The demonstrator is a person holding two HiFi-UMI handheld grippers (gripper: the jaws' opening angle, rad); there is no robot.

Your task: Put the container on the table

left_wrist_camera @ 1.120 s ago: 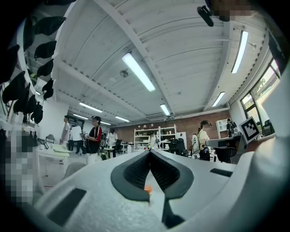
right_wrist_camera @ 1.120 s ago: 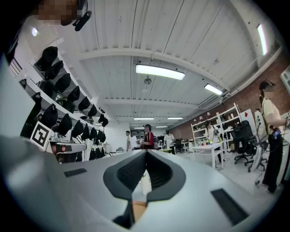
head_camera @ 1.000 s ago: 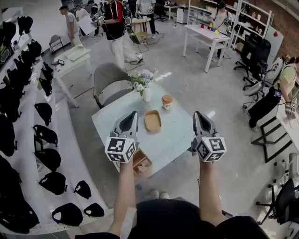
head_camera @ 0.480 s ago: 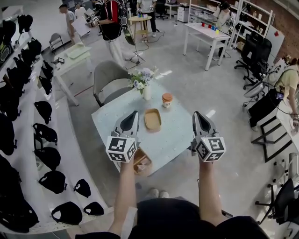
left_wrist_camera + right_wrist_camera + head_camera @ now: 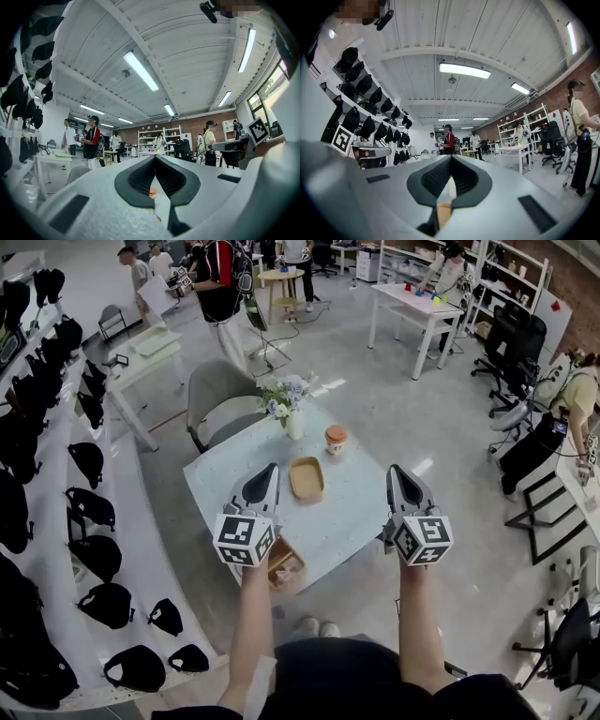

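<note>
I read left tongs (image 5: 269,469) closed tight, empty; right tongs (image 5: 397,469) closed too, empty; both hover over table's (image 5: 356,514) near edge; tan container (image 5: 307,480) lies mid-table; cup (image 5: 336,441), vase (image 5: 294,427) at far edge.

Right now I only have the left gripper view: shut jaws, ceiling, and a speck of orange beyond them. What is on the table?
Observer: The head view shows the table holding a tan tray, an orange-lidded cup and a vase of flowers.
Operator: Is the other hand carrying anything?
Observer: No. The right hand-held gripper has its jaws together with nothing between them.
Operator: Any container off the table?
Observer: Yes, a brown open box sits lower down, just off the table's near edge. It is partly hidden by the left hand-held gripper. I cannot tell what it rests on.
</note>
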